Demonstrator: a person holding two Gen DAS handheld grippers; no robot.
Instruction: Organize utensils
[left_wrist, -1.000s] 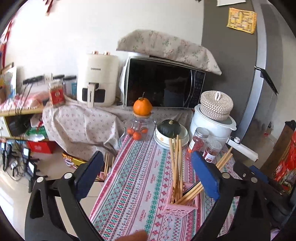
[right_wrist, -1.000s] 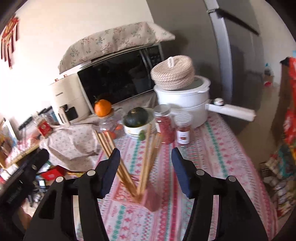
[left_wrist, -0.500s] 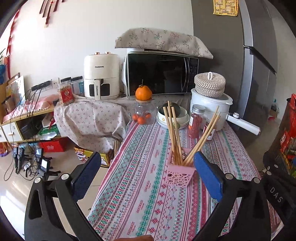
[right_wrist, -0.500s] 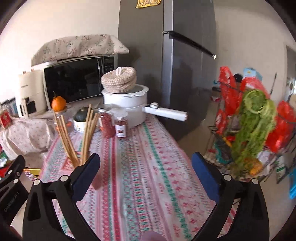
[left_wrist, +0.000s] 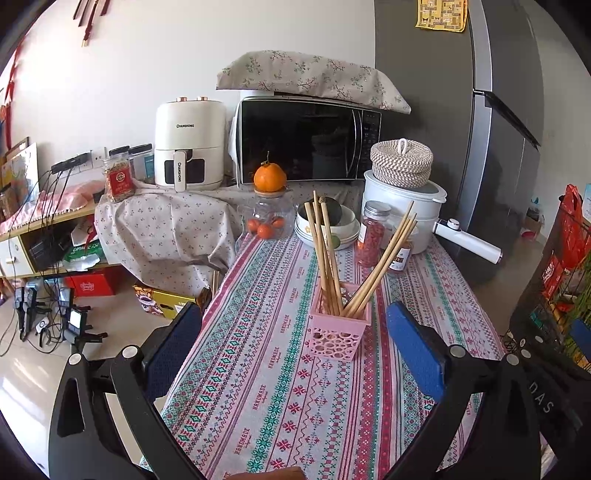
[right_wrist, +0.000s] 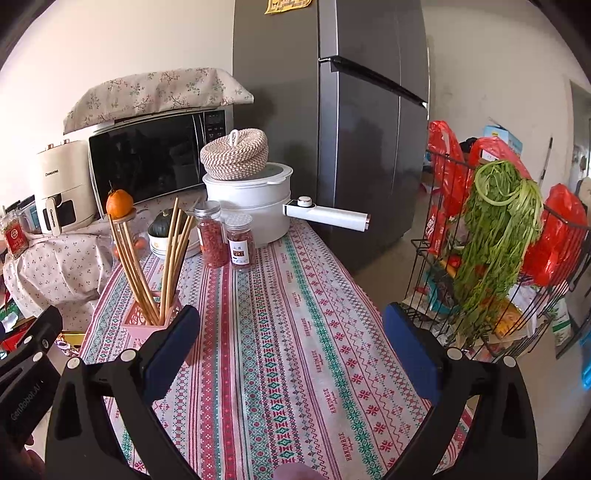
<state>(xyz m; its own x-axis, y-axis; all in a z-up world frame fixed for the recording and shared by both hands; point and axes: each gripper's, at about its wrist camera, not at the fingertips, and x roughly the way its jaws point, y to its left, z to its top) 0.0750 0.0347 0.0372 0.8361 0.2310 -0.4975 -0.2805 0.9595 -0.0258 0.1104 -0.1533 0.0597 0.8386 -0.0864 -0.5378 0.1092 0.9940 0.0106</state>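
Observation:
A pink perforated holder (left_wrist: 339, 334) stands upright on the patterned tablecloth (left_wrist: 266, 387), with several wooden chopsticks (left_wrist: 325, 254) leaning out of it in two bunches. My left gripper (left_wrist: 295, 349) is open and empty, held back from the holder, which sits between its blue pads. In the right wrist view the holder (right_wrist: 149, 319) and chopsticks (right_wrist: 168, 258) are at the left, just beyond the left pad. My right gripper (right_wrist: 291, 350) is open and empty above the cloth (right_wrist: 295, 332).
At the table's far end stand a jar topped with an orange (left_wrist: 269, 206), stacked bowls with a dark squash (left_wrist: 332, 221), two red-filled jars (left_wrist: 373, 232) and a white cooker with a woven lid (left_wrist: 402, 192). A fridge (right_wrist: 362, 129) and a wire rack with greens (right_wrist: 495, 236) are at the right.
Both grippers have pulled back from the holder. The right gripper opened wide, let go of the chopsticks in the holder, and swung right. The holder stands free on the table.

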